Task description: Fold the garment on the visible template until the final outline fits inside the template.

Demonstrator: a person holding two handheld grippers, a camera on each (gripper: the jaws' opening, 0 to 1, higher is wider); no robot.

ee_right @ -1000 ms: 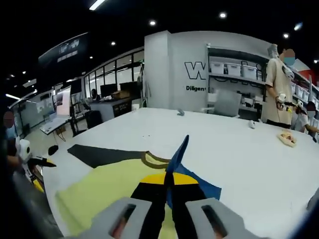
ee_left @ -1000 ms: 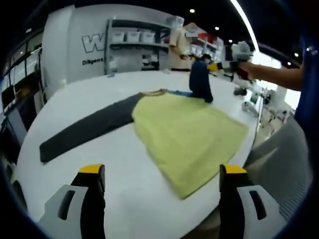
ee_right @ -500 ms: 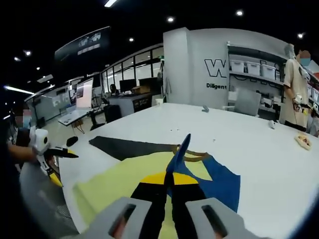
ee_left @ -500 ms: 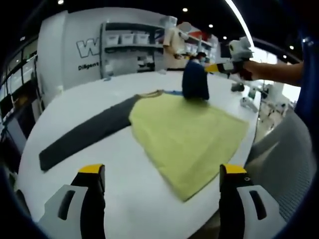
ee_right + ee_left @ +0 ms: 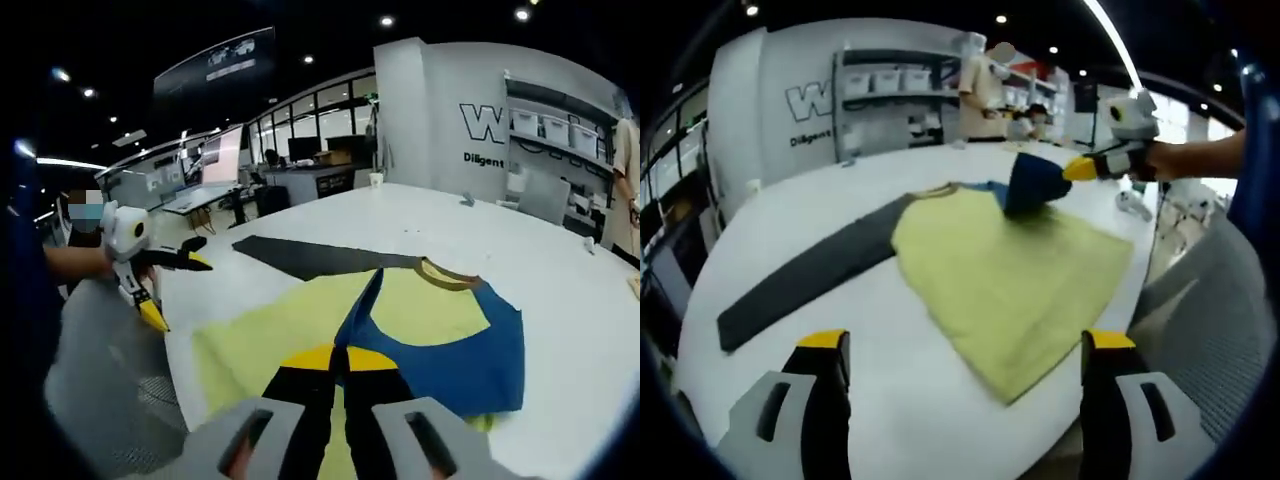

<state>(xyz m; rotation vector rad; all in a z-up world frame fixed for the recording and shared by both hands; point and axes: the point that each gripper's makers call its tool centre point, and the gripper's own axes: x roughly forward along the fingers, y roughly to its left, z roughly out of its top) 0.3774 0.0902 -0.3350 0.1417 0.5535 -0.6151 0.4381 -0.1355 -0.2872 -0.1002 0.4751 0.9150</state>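
The right gripper (image 5: 338, 372) is pinching the blue sleeve (image 5: 470, 350) and holding it above the yellow shirt (image 5: 1005, 275) lying flat on the white bench (image 5: 880, 330), probably to fold it inward. The left gripper (image 5: 965, 400) is hovering wide, holding nothing, near the hem.

From my left gripper view I read only a large white "W" on the grey back wall (image 5: 790, 90), cut off by the shelving, with a smaller dark line under it starting "Diligen". From my right gripper view the same wall (image 5: 440, 120) carries the big dark-outlined "W" and the small line "Diligent" beneath it, the rest hidden by the shelves. The dark banner (image 5: 215, 62) hung high over the office area has pale lettering too small and blurred for me to read.
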